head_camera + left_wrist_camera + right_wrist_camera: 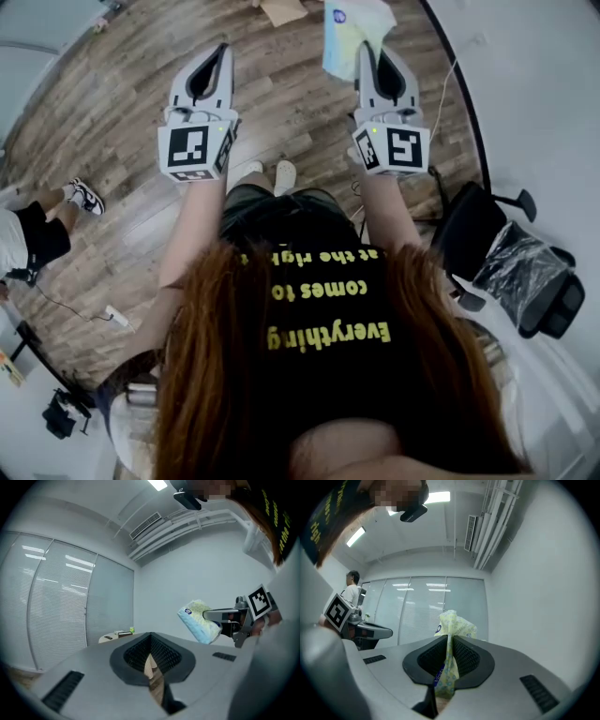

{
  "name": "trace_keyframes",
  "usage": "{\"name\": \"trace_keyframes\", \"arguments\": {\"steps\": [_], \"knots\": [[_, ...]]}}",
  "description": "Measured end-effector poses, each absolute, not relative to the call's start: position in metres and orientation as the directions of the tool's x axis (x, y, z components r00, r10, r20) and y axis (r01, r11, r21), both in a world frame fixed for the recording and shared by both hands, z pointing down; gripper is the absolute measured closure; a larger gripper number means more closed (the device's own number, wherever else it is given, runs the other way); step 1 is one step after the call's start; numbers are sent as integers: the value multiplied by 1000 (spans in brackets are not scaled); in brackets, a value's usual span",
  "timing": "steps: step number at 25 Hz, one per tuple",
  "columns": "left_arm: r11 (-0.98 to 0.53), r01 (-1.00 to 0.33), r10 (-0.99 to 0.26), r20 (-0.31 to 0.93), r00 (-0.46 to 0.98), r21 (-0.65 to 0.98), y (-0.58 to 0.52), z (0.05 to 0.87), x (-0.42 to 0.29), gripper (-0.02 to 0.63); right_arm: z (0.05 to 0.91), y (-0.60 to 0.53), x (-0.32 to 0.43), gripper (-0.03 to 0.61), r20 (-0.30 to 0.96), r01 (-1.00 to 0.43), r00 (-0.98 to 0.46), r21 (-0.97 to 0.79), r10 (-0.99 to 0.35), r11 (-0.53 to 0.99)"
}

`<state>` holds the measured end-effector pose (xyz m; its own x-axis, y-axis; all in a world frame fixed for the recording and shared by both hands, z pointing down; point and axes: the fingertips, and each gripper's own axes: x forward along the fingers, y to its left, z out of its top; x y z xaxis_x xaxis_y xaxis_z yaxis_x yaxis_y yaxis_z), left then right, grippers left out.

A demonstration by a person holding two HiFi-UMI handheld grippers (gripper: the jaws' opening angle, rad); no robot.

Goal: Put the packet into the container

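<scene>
head view, looking down over the wearer's own hair and dark shirt: both tools held out level over the wood floor (pixel 281 112). the right gripper (pixel 449 641) has its jaws closed on the packet (pixel 457 626), a soft pale yellow-and-blue pack. they pinch only a thin fold of the wrapper, and the bulk stands past the tips. in the head view the pack sits at about 1 o'clock, in the air above the floor. the left gripper (pixel 151 644) is at about 11 o'clock, jaws together with nothing between them, only a sliver of floor showing through. no container shows in any view, so the carry looks only begun. an office chair (pixel 525 272) is at 3 to 4 o'clock, and a bystander (pixel 37 234) is low at 9 o'clock. judgement on doing this well: find the container first, then travel smoothly with the clamp firm, since a pinch on loose wrapper could slip or let the pack swing. bring the pack squarely over the opening and lower it until most of it is inside the rim, then part the jaws and draw straight back. the free left tool could steady the container if it is light.
</scene>
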<state>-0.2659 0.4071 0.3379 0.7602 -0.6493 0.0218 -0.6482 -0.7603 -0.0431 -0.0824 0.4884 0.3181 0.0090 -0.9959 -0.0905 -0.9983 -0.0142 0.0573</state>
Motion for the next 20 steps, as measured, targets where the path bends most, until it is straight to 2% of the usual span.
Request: {"name": "trace_keyframes", "arguments": {"steps": [20], "knots": [[-745, -667, -668, 18, 744, -17, 366, 339, -231, 614, 322, 453, -33, 528, -74, -999, 10, 40, -997, -13]]}}
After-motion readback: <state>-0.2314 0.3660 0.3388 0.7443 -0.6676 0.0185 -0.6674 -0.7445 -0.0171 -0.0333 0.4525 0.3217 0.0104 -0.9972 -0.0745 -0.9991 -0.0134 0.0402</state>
